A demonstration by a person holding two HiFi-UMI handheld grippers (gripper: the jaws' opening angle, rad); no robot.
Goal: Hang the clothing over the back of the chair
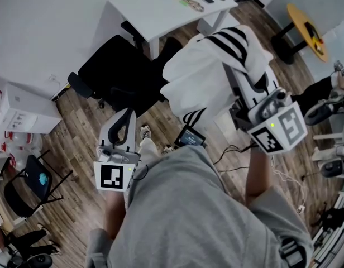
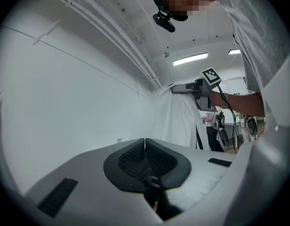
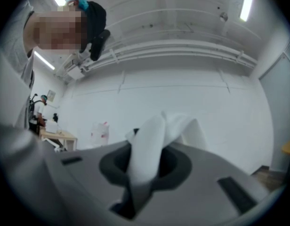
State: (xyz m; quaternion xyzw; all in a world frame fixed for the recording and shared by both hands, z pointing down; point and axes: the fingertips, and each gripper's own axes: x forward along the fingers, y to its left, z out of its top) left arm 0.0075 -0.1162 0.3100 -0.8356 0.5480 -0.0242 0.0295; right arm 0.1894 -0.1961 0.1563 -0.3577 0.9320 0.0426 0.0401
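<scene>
In the head view a white garment with black stripes (image 1: 208, 74) hangs bunched from my right gripper (image 1: 239, 71), which is shut on a fold of it. The right gripper view shows that white cloth (image 3: 157, 126) pinched between the jaws of the right gripper (image 3: 146, 149). A black office chair (image 1: 113, 74) stands left of the garment, its back near the cloth's left edge. My left gripper (image 1: 126, 117) is below the chair, shut and empty. In the left gripper view the left gripper (image 2: 145, 142) has its pads together, and the garment (image 2: 178, 119) hangs ahead from the right gripper (image 2: 175, 88).
A white desk (image 1: 161, 7) with small items stands behind the chair. A yellow round table (image 1: 307, 29) is at the upper right. White boxes (image 1: 15, 113) and a black folding chair (image 1: 27, 186) stand at the left. Cables (image 1: 233, 149) lie on the wood floor.
</scene>
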